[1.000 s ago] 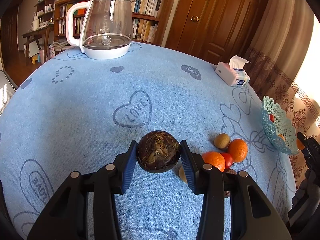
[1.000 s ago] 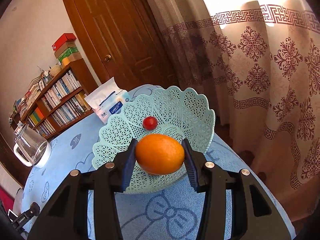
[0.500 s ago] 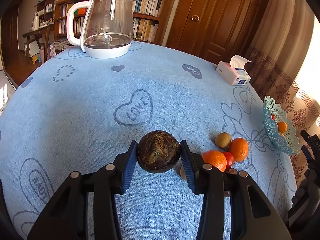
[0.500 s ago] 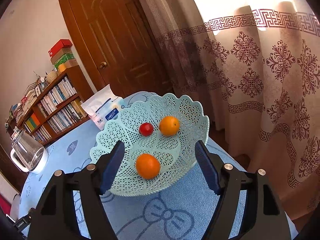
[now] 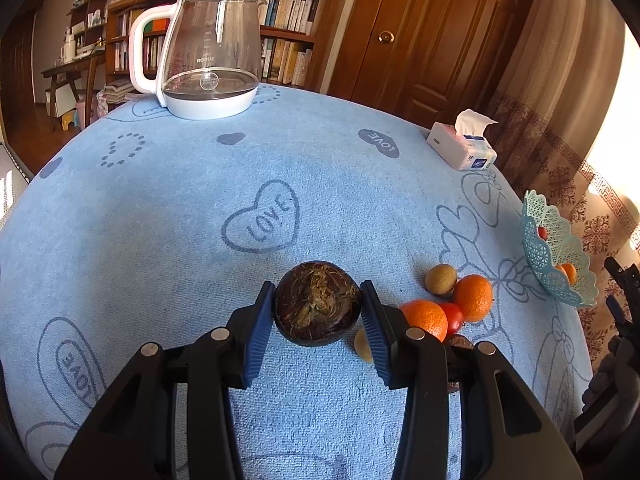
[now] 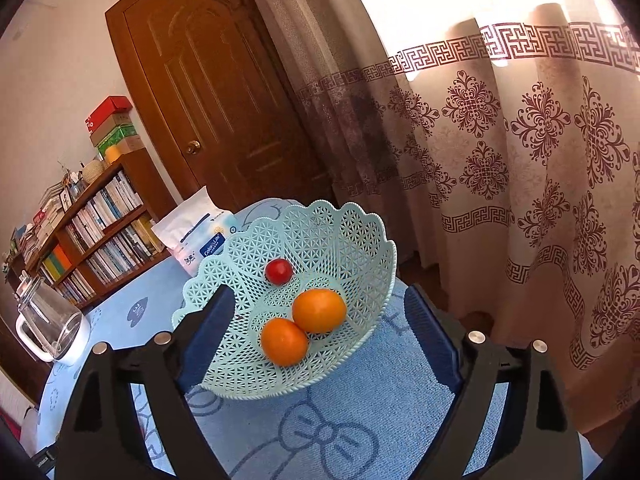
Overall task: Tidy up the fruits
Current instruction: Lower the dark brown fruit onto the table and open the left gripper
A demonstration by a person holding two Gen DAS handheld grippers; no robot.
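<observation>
Right wrist view, mint basket (image 6: 352,240) holding two oranges (image 6: 319,311) and tomato (image 6: 279,271), right hand-held gripper (image 6: 320,340) spread apart, left hand-held gripper (image 5: 318,322) clamped on dark fruit (image 5: 317,303).

Open blue towelling tablecloth (image 5: 168,216) is seen from nine to twelve o'clock; passage at two o'clock is blocked by clustered orange mandarins (image 5: 472,297).

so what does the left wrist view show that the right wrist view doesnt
Only the left wrist view: the left gripper shut on a dark round fruit, and loose oranges on the cloth. Only the right wrist view: the open right gripper and, clearly, two oranges and a red fruit lying in the basket. Both: the basket, kettle and tissue pack.
</observation>
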